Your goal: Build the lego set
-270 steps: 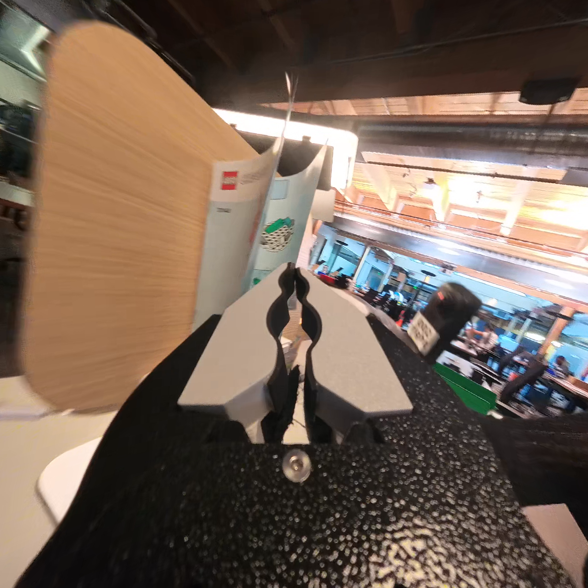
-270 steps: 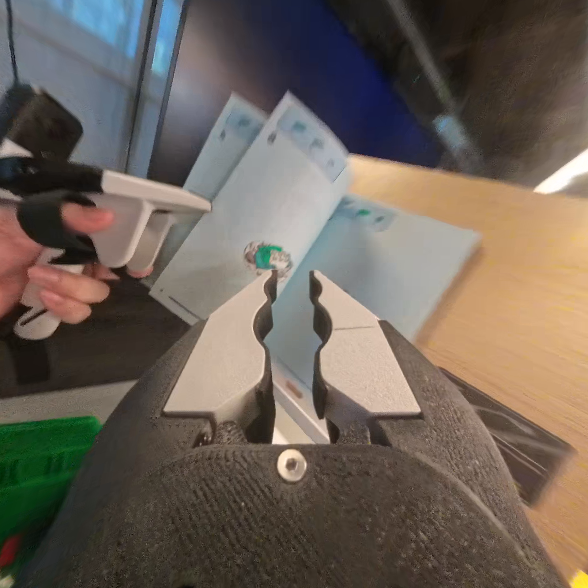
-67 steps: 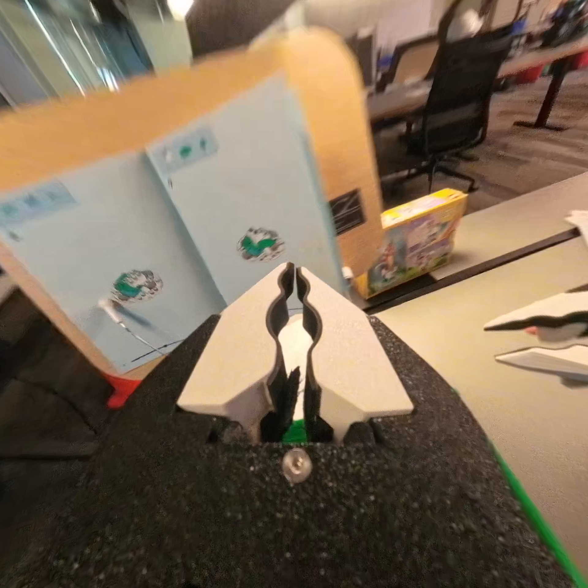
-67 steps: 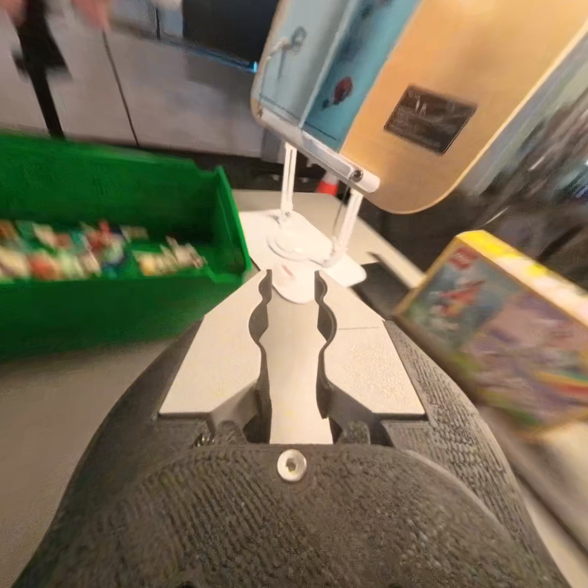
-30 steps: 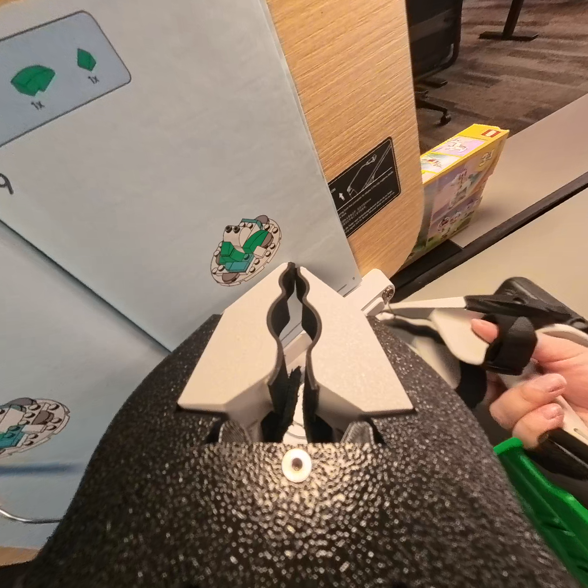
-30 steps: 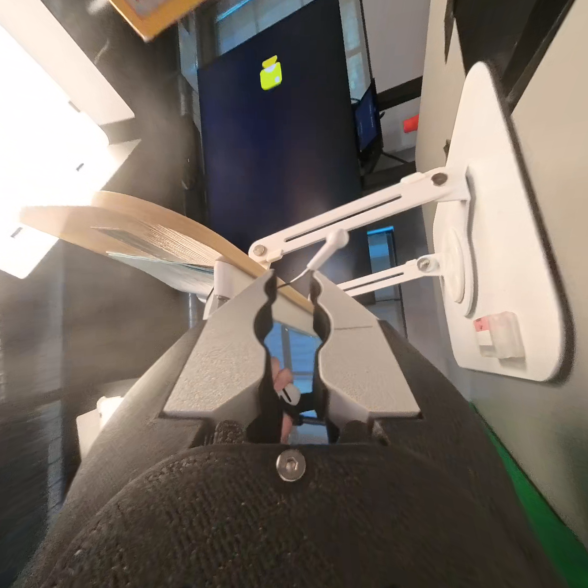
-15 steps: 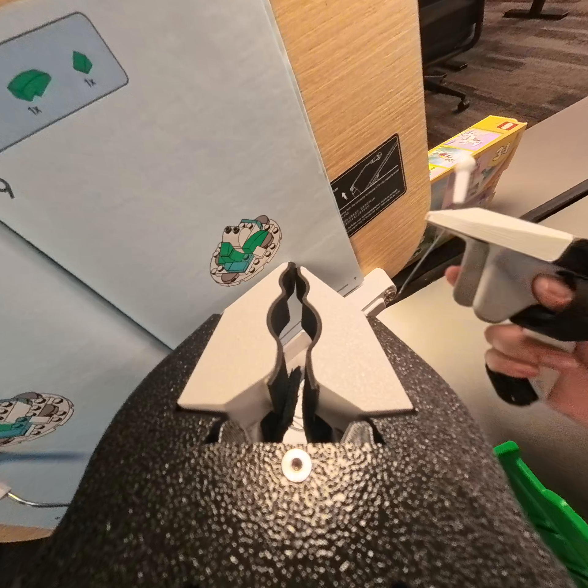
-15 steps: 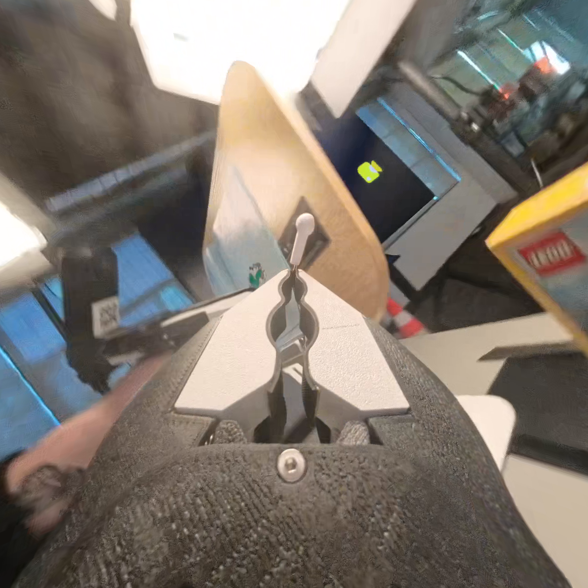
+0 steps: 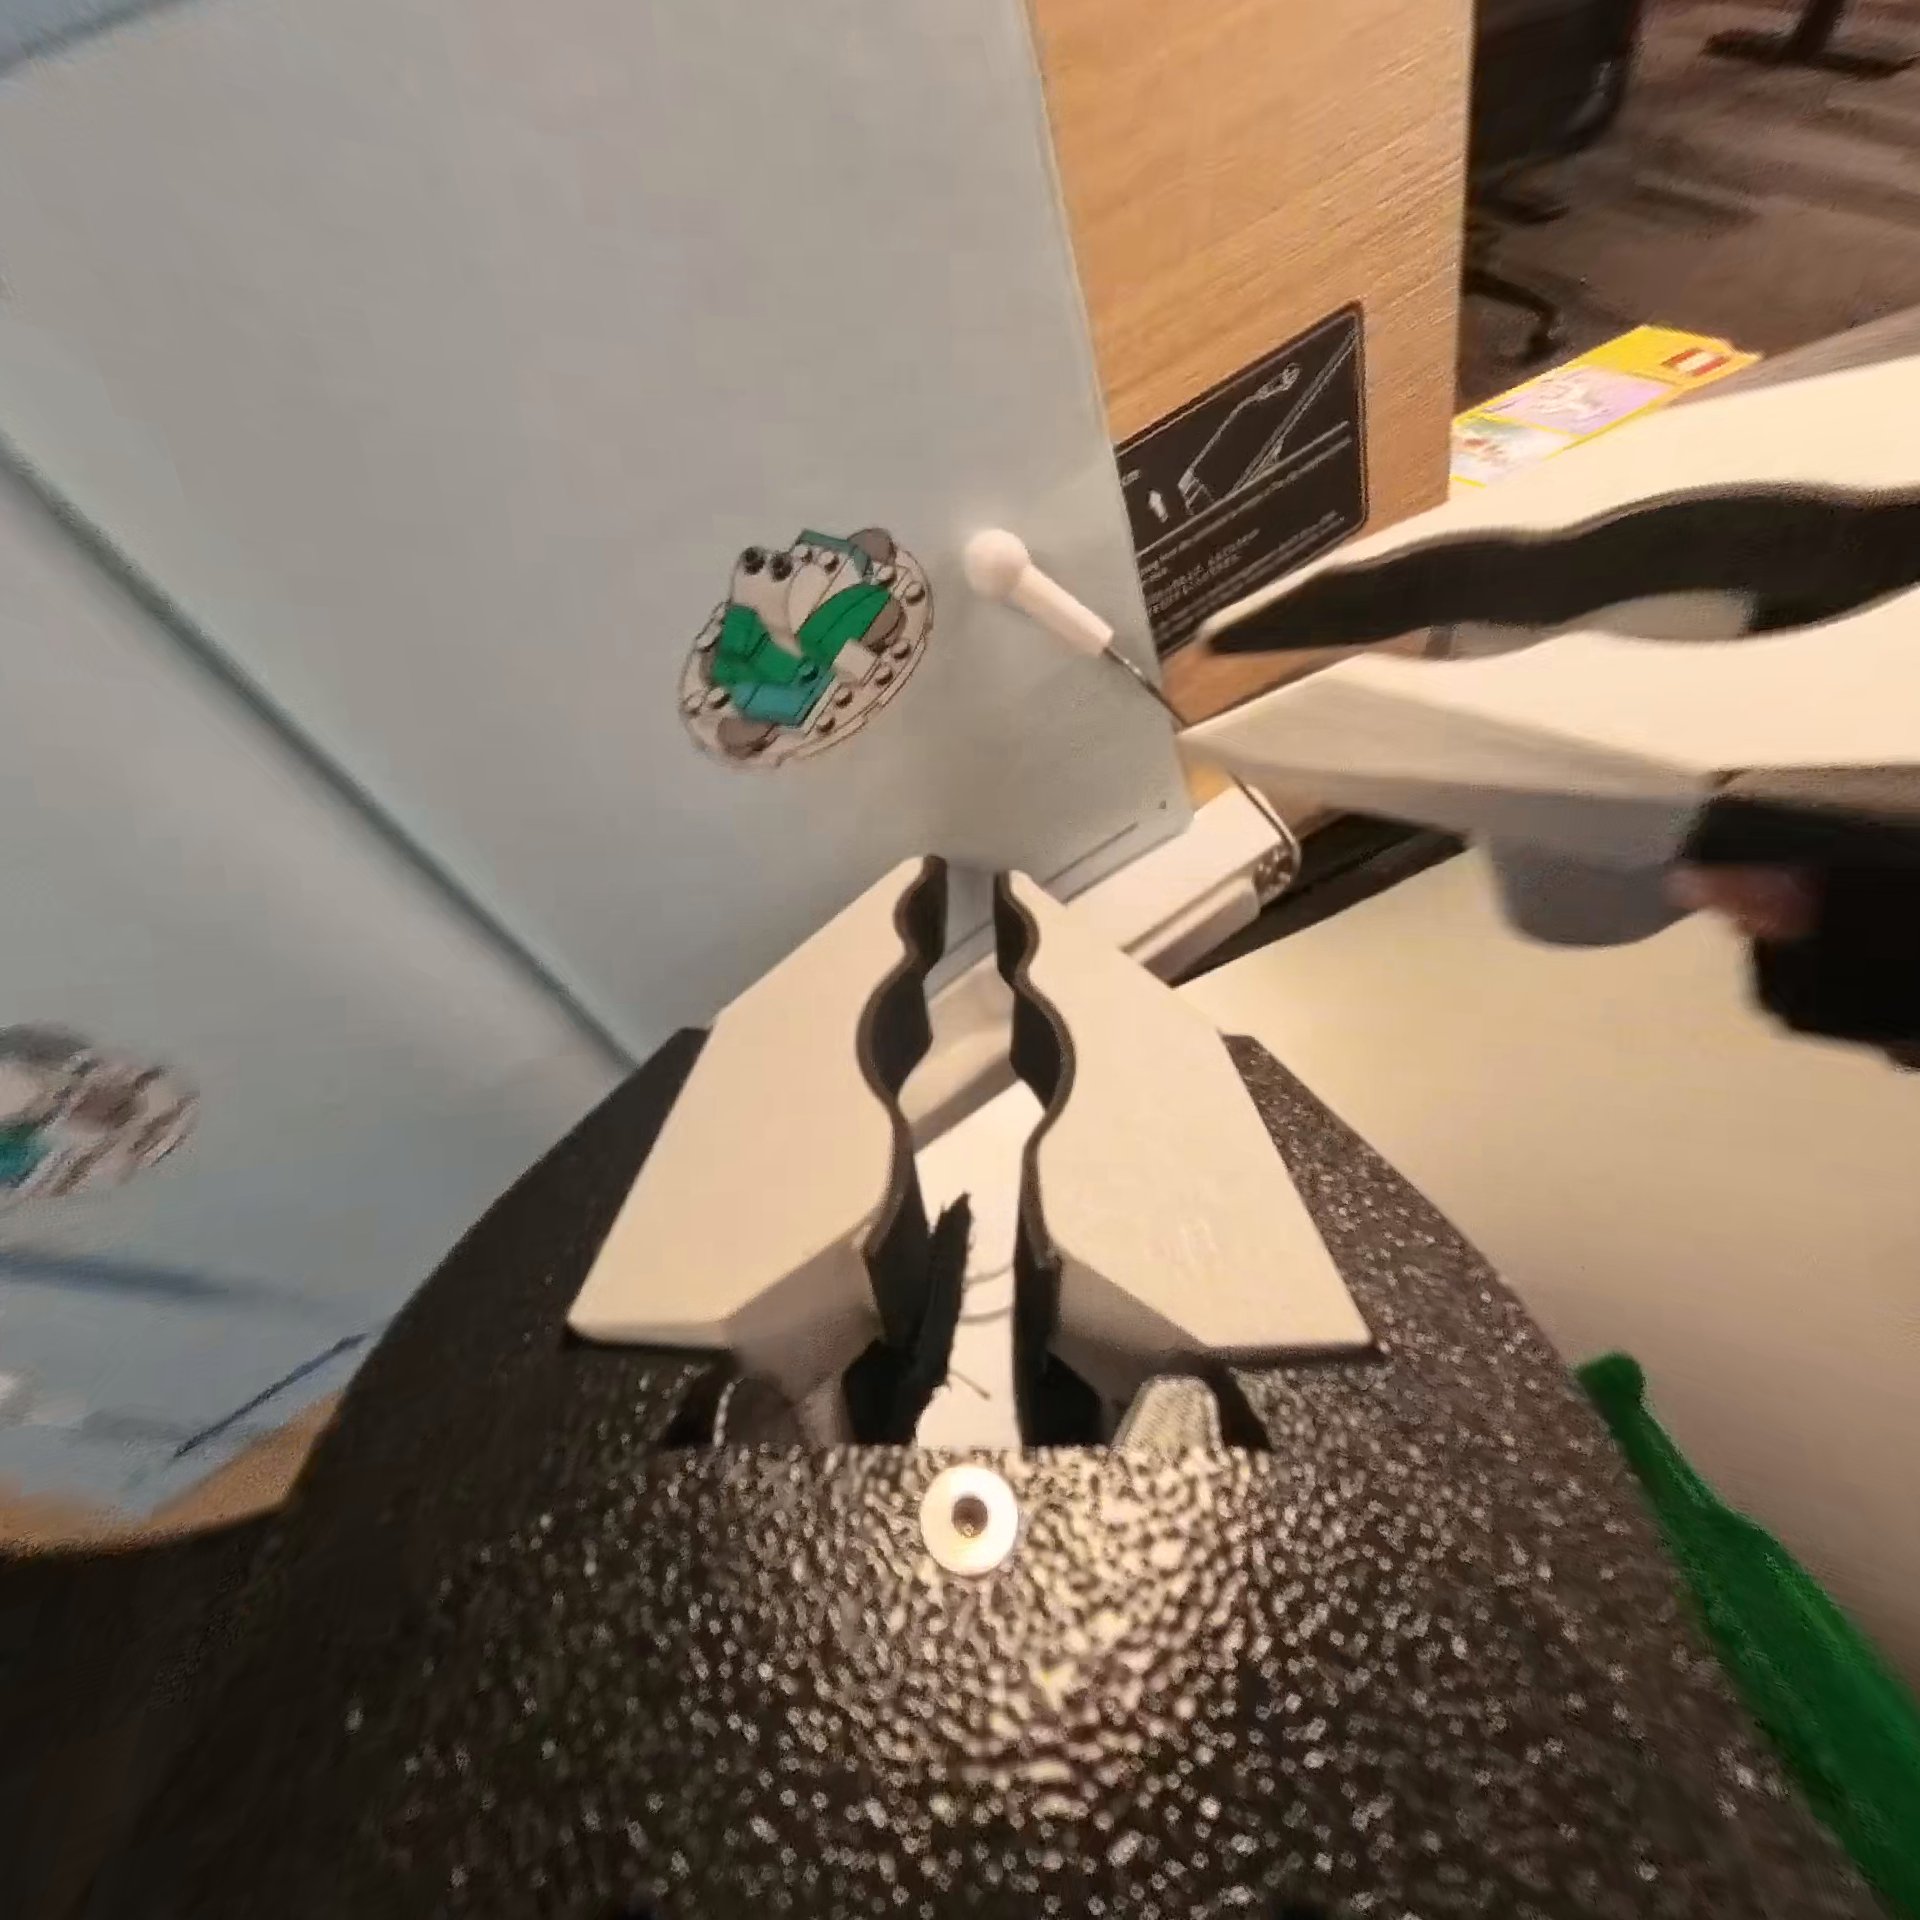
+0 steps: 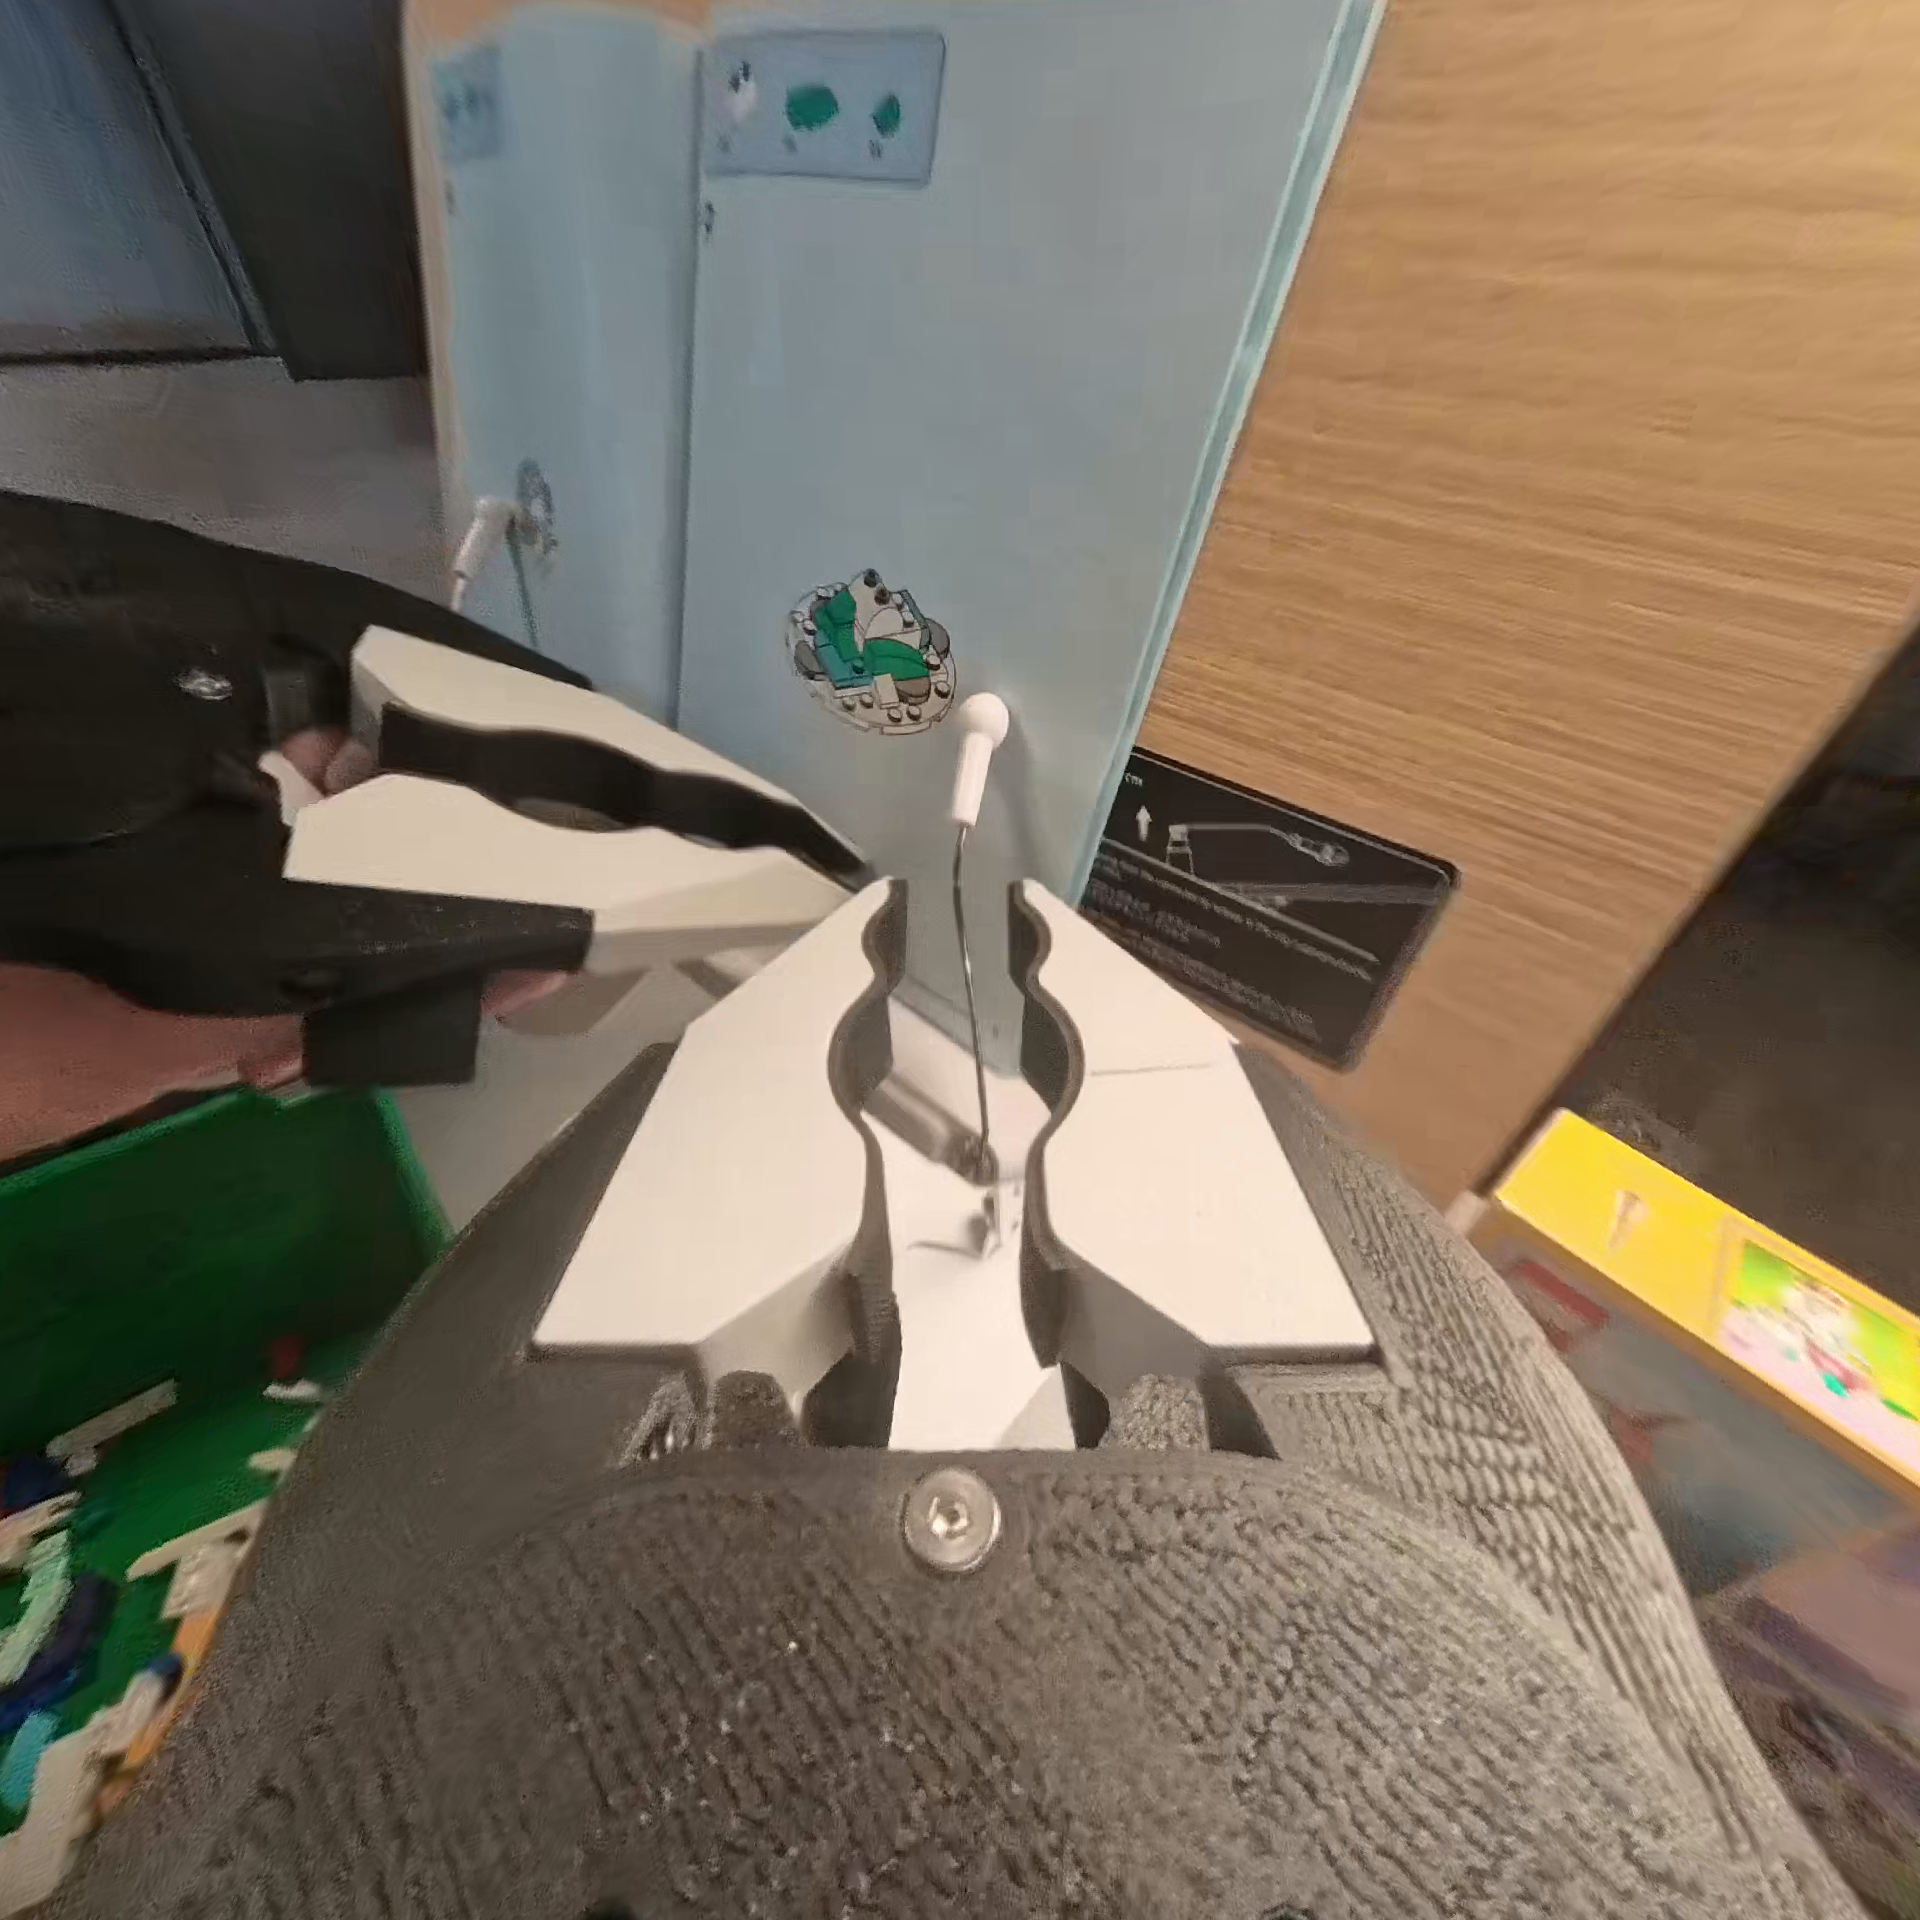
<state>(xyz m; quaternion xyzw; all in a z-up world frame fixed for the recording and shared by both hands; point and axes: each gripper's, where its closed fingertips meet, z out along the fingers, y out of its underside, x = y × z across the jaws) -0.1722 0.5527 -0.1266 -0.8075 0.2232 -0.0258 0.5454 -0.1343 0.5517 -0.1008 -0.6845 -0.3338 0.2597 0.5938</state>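
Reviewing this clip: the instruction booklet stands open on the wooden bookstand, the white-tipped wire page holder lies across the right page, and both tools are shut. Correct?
Not quite. The right tool is open, its jaws apart around the page holder's wire, as the right wrist view shows; the left tool is open too. The instruction booklet and bookstand are as described.

Left gripper [image 9: 968, 894] jaws slightly parted, empty; right gripper [image 10: 958, 902] jaws apart, empty.

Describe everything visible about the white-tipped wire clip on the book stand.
The wire clip is a thin dark wire ending in a white, rounded plastic tip. It rises from the stand's white ledge and its tip lies against the pale blue booklet page, beside the printed model picture. The right gripper is open around the wire, not clamping it.
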